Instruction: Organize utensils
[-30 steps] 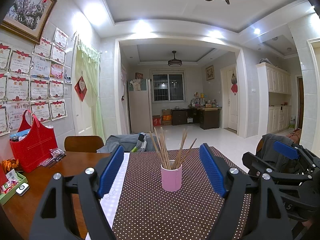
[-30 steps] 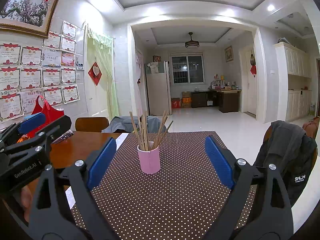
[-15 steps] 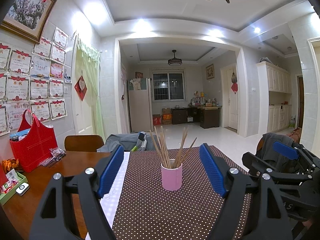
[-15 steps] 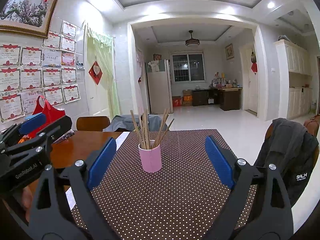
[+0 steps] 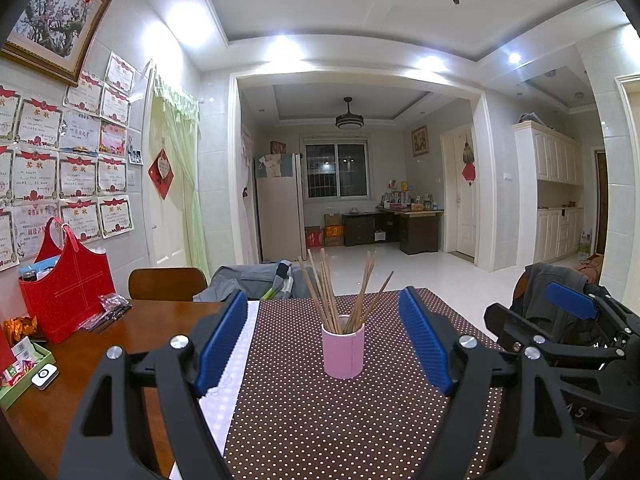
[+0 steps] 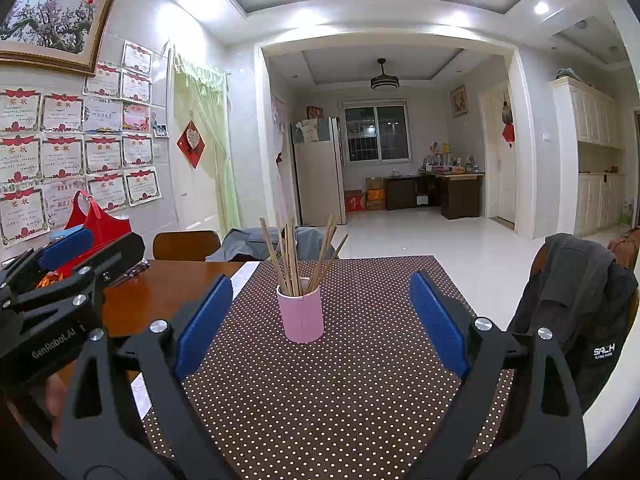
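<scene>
on the brown dotted cloth [image 5: 320, 420], a pink cup [image 5: 343, 351] standing upright, taken here as the landmark. inside the cup, a bunch of wooden chopsticks [image 5: 340, 292], leaning apart like a fan above the rim.

nearer to the camera than the cup, the left gripper [image 5: 324, 344], spread wide, blue pads [image 5: 222, 340] apart on both sides of the cup, holding nothing and not touching the cup. to the right of the cup in the left wrist view, the right gripper [image 5: 568, 312], seen from the side, also empty.

in the right wrist view, the same cup [image 6: 301, 314] between the two fingers of the right gripper [image 6: 322, 320], also spread wide, holding nothing, well short of the cup. to the left of the cup there, the left gripper [image 6: 66, 246] over the wooden table [image 6: 140, 300].

far left of the cup, a red bag [image 5: 66, 296] standing on the table near the wall. behind the cup, a wooden chair [image 5: 166, 283] and some grey cloth [image 5: 248, 282] at the far table edge. right of the cup, a dark jacket [image 6: 572, 304] hanging on a chair.
</scene>
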Demonstrator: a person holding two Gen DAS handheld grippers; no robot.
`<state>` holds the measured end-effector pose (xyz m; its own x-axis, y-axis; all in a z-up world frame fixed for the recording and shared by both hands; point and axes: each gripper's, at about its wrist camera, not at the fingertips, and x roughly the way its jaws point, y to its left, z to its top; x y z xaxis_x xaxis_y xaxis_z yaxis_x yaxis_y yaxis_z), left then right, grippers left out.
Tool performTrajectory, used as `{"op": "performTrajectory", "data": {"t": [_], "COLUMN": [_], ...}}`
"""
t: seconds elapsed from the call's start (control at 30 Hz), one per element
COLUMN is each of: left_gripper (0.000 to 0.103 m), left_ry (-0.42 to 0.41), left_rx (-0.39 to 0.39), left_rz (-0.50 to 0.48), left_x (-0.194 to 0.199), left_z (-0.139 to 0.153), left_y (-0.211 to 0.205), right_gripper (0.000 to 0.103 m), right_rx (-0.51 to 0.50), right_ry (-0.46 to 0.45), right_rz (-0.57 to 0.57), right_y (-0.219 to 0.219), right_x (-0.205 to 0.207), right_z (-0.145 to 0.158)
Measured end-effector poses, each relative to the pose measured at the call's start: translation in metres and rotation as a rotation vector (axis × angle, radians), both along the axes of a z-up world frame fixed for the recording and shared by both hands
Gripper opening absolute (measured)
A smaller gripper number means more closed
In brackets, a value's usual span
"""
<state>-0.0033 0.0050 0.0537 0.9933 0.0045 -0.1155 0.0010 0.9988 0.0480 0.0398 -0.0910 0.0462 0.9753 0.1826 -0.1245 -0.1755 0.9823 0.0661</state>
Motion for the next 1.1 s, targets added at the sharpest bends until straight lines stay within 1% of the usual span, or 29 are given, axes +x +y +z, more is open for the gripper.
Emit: {"op": "performTrajectory", "data": {"t": [0.23, 0.8, 1.0, 1.1], "left_gripper": [0.077, 0.077, 0.077, 0.077], "left_ry": [0.005, 0.009, 0.04, 0.053], "left_rx": [0.0, 0.001, -0.006, 0.002], "left_rz": [0.0, 0.001, -0.007, -0.007], "left_x": [0.001, 0.001, 0.006, 0.012], "left_z": [-0.004, -0.006, -0.017, -0.021], "left_y": [0.003, 0.005, 0.01, 0.01], "right_gripper": [0.089, 0.089, 0.089, 0.089], "right_rx": [0.0, 0.003, 0.001, -0.004], "right_ry": [0.003, 0.008, 0.027, 0.036], "right_rz": [0.001, 0.001, -0.007, -0.015], "right_y": [0.009, 0.004, 0.02, 0.03], "right_x": [-0.009, -0.003, -0.017, -0.02], "right_z": [-0.004, -0.002, -0.015, -0.019]}}
